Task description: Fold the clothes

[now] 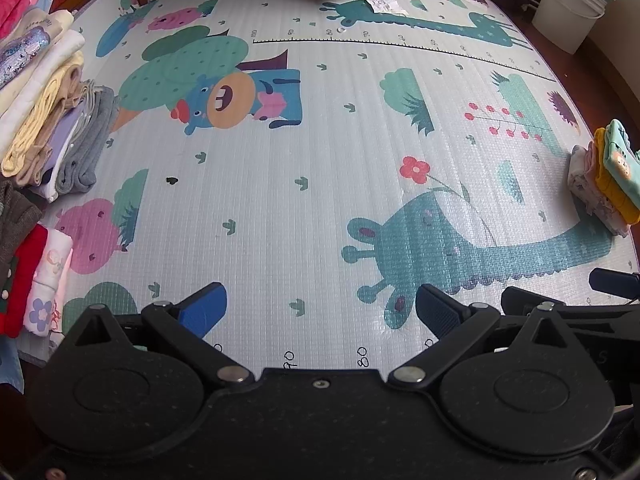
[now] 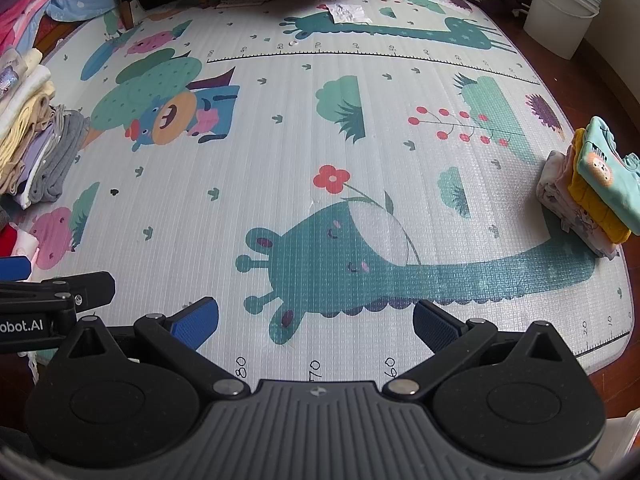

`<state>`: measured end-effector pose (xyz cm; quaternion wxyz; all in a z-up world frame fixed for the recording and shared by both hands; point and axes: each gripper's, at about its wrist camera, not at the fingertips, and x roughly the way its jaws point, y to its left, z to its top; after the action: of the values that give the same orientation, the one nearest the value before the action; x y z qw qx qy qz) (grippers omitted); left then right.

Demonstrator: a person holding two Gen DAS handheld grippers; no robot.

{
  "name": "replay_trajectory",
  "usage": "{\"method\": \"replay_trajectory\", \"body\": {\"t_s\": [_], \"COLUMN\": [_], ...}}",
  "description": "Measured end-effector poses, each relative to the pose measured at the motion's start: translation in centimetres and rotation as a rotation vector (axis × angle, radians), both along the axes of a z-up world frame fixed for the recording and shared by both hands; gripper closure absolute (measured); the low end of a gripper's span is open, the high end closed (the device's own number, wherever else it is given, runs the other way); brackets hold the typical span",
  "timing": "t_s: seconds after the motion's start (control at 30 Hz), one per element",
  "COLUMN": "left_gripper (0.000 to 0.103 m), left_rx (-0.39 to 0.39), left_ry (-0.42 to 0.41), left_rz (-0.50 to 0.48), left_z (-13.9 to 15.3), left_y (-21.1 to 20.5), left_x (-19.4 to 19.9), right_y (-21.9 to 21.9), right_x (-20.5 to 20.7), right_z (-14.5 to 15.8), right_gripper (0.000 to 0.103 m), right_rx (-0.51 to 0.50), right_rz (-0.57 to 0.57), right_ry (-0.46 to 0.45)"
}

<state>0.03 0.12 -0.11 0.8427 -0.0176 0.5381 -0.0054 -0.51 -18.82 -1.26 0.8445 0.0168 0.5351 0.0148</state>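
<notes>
While both grippers hover with jaws spread and empty, a folded stack (image 2: 588, 184) sits done; the heaped clothes (image 1: 52, 120) await folding.

Your left tool (image 1: 320, 310) is matte black with blue ribbed pads (image 1: 204, 310), round pivot housings and silver rivets. Your right tool (image 2: 315, 322) matches, with a grey ridged centre plate.

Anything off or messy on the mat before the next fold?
Mostly tidy. One oddity: a crumpled white sheet lies on the far edge of the mat, apart from both clothes piles. The right stack leans, its teal top garment overhanging. Both grippers, left and right, are open and empty.
</notes>
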Motion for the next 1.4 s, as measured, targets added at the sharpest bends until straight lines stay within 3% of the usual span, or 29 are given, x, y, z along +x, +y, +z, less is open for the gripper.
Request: {"method": "replay_trajectory", "body": {"t_s": [1.1,1.4], "left_gripper": [0.001,0.001], "left_rx": [-0.006,-0.077], "left_ry": [0.003,0.001], "left_rz": [0.001,0.038], "left_z": [0.2,0.7], "left_y": [-0.8,-1.4], "left_x": [0.2,2.2], "right_y": [-0.3,-2.0], "right_x": [0.1,1.2], "right_z": [-0.2,0.7], "right_gripper": [0.000,0.000], "right_rx": [-0.022,-0.027], "right_rz": [-0.013,-0.062], "right_ry": [0.004,-0.007]}}
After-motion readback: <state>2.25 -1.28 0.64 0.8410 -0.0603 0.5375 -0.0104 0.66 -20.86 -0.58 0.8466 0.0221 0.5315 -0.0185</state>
